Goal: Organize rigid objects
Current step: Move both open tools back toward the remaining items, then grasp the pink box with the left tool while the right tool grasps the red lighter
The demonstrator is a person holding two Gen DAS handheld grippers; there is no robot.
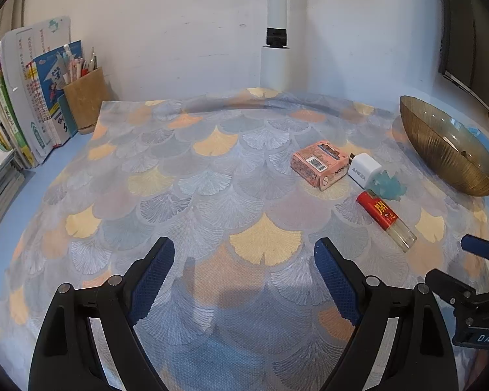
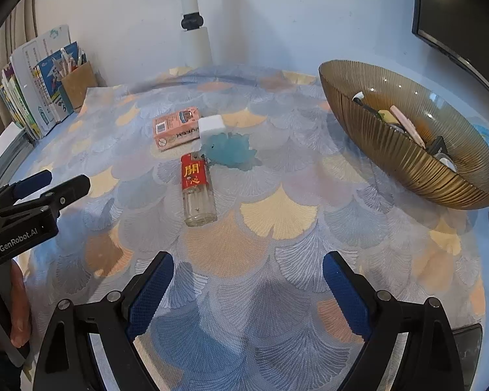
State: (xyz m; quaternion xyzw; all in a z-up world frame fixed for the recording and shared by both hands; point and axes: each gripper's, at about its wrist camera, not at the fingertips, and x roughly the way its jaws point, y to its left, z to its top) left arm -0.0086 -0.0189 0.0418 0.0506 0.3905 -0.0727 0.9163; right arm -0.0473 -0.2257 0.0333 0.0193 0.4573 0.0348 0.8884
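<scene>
I take the ribbed bowl point(image 2: 417, 163) as my landmark on the surface point(image 2: 277, 215); it already holds several small things. Left of the bowl lie the pink box point(image 2: 176, 127), then the lighter point(image 2: 197, 192), the teal clip point(image 2: 231, 153) and the white charger point(image 2: 212, 125). Both the right gripper point(image 2: 247, 280) and the left gripper point(image 1: 244, 267) are released, grasping nothing. I would first take the lighter across its narrow sides, because it lies nearest to the right gripper.
</scene>
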